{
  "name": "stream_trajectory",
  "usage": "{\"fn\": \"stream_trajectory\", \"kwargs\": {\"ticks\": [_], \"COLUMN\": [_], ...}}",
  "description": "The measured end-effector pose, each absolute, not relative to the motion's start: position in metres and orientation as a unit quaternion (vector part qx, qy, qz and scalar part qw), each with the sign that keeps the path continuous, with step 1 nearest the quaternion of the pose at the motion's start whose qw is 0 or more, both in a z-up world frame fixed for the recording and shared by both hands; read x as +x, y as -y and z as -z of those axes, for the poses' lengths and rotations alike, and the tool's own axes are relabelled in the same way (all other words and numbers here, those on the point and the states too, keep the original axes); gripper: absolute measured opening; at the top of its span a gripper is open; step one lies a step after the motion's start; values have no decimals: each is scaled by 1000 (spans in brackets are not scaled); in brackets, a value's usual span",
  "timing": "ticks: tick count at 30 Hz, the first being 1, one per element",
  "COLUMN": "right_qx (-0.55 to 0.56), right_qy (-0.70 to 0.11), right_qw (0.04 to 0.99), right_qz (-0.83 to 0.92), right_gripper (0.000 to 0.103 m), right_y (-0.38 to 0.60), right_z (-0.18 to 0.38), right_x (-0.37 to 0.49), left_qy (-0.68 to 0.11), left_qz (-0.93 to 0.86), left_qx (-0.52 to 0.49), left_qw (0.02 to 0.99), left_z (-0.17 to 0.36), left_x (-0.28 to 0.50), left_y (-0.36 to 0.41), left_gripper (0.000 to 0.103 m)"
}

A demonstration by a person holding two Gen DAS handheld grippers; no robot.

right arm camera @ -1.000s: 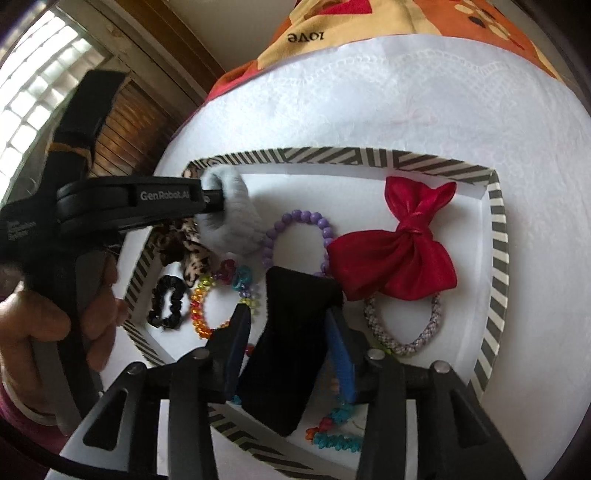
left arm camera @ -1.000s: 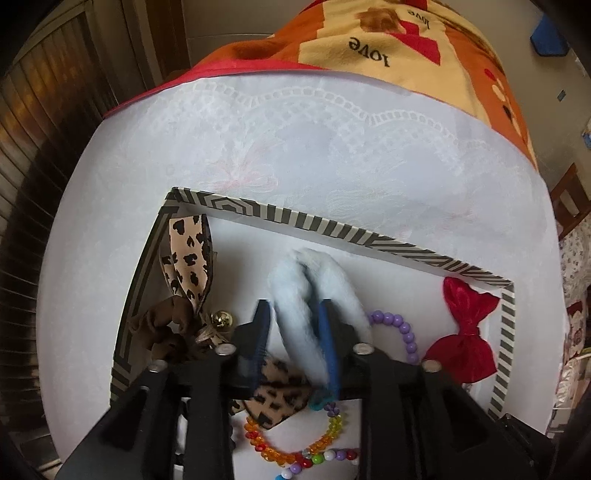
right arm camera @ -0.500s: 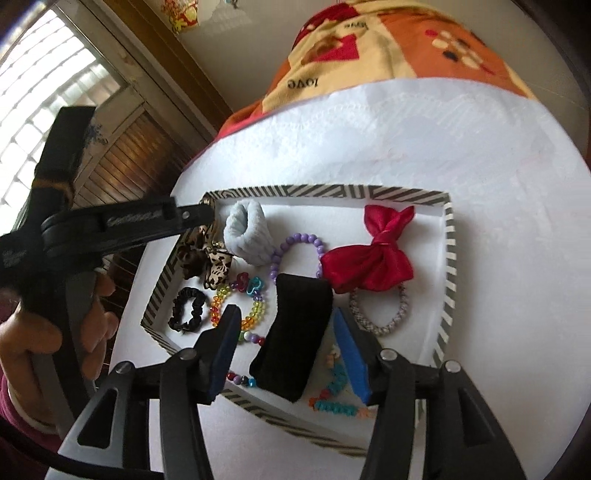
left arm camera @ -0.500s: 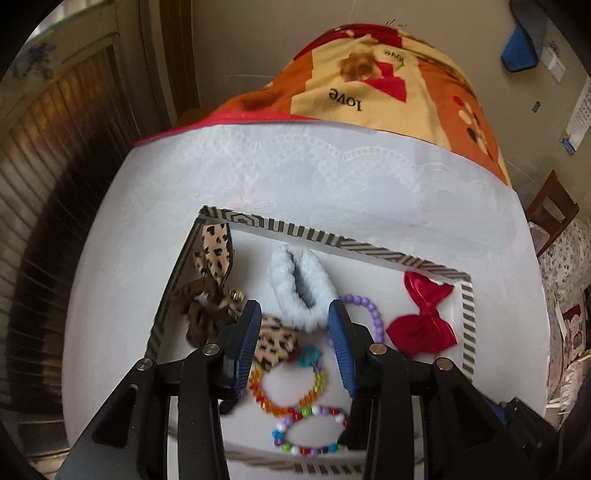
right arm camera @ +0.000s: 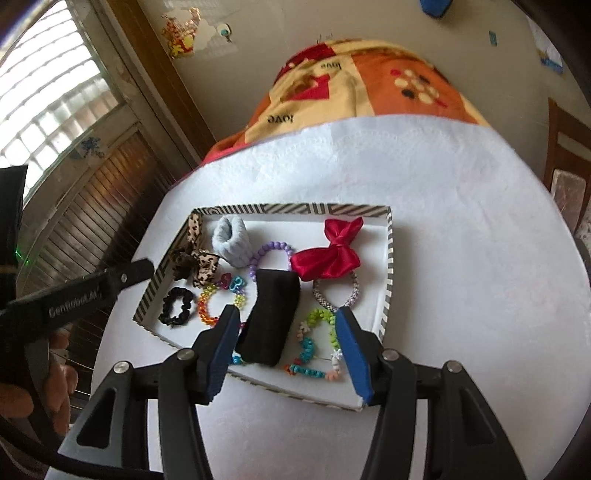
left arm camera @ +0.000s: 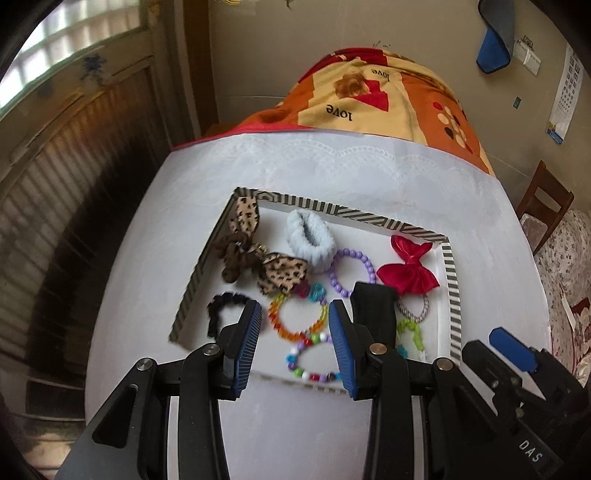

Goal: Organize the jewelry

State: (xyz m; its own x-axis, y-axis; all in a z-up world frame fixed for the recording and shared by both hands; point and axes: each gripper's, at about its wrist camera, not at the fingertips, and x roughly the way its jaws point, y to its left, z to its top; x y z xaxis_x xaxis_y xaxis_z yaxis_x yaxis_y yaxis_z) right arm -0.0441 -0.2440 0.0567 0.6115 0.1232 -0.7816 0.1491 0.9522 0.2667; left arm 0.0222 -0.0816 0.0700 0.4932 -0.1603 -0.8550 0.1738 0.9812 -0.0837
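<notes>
Two grippers, both empty. Left wrist: left gripper (left arm camera: 295, 332) spread above striped tray (left arm camera: 453, 291); fluffy blue scrunchie (left arm camera: 312, 240) inside, soft, light, squashes, pinch across its band. Right wrist: right gripper (right arm camera: 286, 332) spread over black band (right arm camera: 271, 317), limp; beaded bracelets (right arm camera: 218, 304) slippery, hook one side.

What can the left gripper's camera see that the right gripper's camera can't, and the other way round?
Only the left wrist view shows the wall calendar and the right gripper's body. Only the right wrist view shows the person's hand and the wall sticker. Both show the striped tray, red bow and fluffy blue scrunchie.
</notes>
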Motion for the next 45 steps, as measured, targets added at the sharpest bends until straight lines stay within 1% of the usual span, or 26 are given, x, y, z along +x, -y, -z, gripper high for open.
{"fn": "stream_trajectory", "kwargs": {"ticks": [3, 21, 45], "right_qx": [146, 114, 103], "right_qy": [-431, -418, -418], "right_qw": [890, 901, 902], "right_qz": [7, 9, 8], "right_gripper": [61, 62, 63], "right_y": [236, 209, 203], "right_z": [-65, -88, -93], "right_x": [-54, -97, -107], "left_qy": [-486, -466, -462], "left_qz": [91, 77, 76], "left_qx": [6, 19, 22], "left_qw": [869, 881, 883], "left_z": [-77, -93, -97], "left_x": [6, -56, -69], "left_y": [76, 64, 64], "left_gripper": [28, 28, 28]}}
